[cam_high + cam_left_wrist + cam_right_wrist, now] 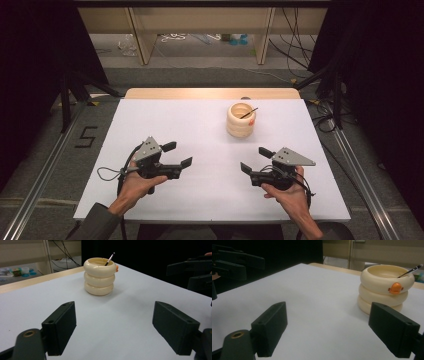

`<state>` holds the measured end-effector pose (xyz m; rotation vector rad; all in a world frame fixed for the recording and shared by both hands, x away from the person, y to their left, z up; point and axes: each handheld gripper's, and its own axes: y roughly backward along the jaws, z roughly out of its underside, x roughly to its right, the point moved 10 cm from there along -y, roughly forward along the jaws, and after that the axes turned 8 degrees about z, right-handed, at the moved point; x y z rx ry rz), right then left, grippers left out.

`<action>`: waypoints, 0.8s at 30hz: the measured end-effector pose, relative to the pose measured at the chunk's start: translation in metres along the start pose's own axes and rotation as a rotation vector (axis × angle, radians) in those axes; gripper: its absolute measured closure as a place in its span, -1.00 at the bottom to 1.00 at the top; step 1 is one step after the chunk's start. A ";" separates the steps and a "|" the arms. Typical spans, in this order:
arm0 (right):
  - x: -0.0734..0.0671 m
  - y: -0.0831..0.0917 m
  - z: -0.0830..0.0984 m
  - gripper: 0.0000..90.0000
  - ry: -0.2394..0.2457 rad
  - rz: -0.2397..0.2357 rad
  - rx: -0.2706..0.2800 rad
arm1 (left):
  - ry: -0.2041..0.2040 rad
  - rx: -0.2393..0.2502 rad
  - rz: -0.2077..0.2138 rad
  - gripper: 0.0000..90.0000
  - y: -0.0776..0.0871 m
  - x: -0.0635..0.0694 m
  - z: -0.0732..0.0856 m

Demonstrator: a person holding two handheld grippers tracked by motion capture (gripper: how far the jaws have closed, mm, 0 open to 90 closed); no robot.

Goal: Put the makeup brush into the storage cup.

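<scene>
Two tools are sitting low over the near half of the white worktop (165, 120), and you are holding both with their jaws spread wide and nothing between them. Your left tool (181, 154) is angling in toward the middle, and your right tool (256, 159) is mirroring it, so both are facing the one thing out there: the cream ringed holder (241, 120), standing upright toward the far side, a little right of centre. A thin dark brush (248, 113) is leaning inside it, its tip poking out over the rim on the right. In the right gripper view the holder (384, 287) is showing an orange knob (396, 288) on its middle ring, facing you. I am reading this as a ready stance: jaws parted early so either tool can close on the brush handle or steady the holder. Room is looking generous; bare surface is running between both tools and the holder, and the two tools are sitting well apart. The holder is standing clear of the far wooden edge (210, 93), so a nudge should not be tipping it off.
</scene>
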<state>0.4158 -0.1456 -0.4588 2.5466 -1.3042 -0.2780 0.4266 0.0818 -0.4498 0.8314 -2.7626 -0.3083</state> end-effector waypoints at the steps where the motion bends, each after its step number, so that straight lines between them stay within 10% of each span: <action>1: -0.001 -0.001 0.000 -0.64 -0.003 -0.007 0.005 | 0.017 0.006 0.000 -0.58 0.000 0.001 0.001; 24: 0.001 0.000 0.001 -0.64 -0.001 0.002 0.001 | 0.031 -0.007 -0.001 -0.61 0.003 0.001 0.006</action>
